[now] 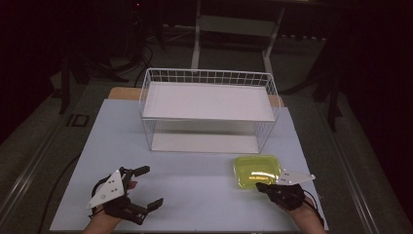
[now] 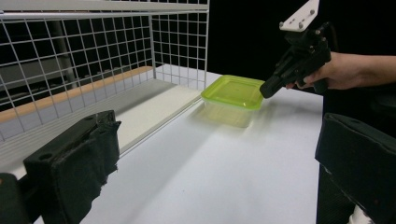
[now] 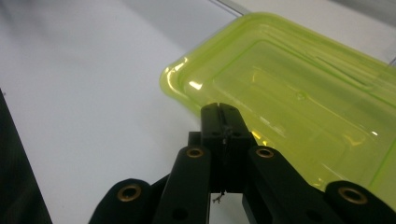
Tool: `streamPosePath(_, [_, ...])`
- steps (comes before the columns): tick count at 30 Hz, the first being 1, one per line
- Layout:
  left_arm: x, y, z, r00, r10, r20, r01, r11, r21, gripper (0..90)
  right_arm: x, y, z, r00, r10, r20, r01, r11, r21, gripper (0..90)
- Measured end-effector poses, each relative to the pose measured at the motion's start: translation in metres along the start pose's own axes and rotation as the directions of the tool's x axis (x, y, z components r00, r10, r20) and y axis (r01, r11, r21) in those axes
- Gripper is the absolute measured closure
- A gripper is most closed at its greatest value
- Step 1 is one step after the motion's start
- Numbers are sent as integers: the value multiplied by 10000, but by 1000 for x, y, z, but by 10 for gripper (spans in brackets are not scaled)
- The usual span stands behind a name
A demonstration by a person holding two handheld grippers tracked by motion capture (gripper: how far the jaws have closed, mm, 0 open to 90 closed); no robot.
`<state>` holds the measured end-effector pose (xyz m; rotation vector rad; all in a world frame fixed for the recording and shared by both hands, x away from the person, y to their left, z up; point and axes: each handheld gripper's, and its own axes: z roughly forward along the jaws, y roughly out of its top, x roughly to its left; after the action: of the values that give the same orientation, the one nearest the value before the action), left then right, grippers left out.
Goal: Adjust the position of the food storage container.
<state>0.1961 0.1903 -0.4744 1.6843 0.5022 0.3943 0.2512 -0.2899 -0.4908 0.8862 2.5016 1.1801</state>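
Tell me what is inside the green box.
The green box is shut with its translucent lid, and nothing shows through it in the right gripper view. Its lower wall in the left gripper view also looks empty, though glare hides parts.

Left gripper point(image 1: 150, 186): held low at near-left of table, jaws spread wide apart, nothing between them. Grey three-cornered plate point(image 1: 106, 188) on top, tilted. Left hand point(image 1: 111, 210) wraps grip from below, forearm entering from bottom edge. In own view both black padded jaws stand far apart at frame sides.

Right gripper point(image 3: 221, 112): jaws pressed together, tips meeting in own view. Pointed forward and left, tip angled downward. Right hand point(image 2: 337, 71) grips body from behind; wrist level.
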Motion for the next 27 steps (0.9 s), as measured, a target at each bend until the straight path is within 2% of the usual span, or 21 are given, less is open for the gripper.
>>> streamPosePath(4, [1,0,0,10000,-84,-11,84,10000,-19,2,-10,5,-15,9985,-16,541,37,9992,-397,899])
streamPosePath(5, [1,0,0,10000,-61,-13,61,10000,-10,2,-22,5,-25,9942,13,1071,38,9989,-470,899])
streamPosePath(7, [0,0,0,10000,-52,-1,52,10000,-15,2,-27,4,-28,9922,62,1248,0,9988,-495,899])
streamPosePath(10, [0,0,0,10000,-38,-4,38,10000,-22,2,-45,-1,-32,9840,381,1740,-307,9985,-451,900])
streamPosePath(14, [0,0,0,10000,-20,6,20,10000,-9,2,-64,-9,-27,9728,449,2271,-443,9990,-76,900])
streamPosePath(16, [0,-1,0,10000,-73,9,73,10000,-9,2,-66,-10,-26,9716,524,2307,-519,9986,-84,899])
streamPosePath(19, [0,-1,0,10000,-68,17,68,10000,5,2,-78,-14,-22,9637,555,2610,-582,9983,27,899])
streamPosePath(23, [0,-1,0,10000,-53,19,53,10000,30,2,-85,-16,-19,9596,655,2736,-705,9975,83,899])
streamPosePath(27, [0,-2,0,10000,-82,36,81,10000,35,2,-85,-18,-12,9631,630,2617,-693,9975,147,900])
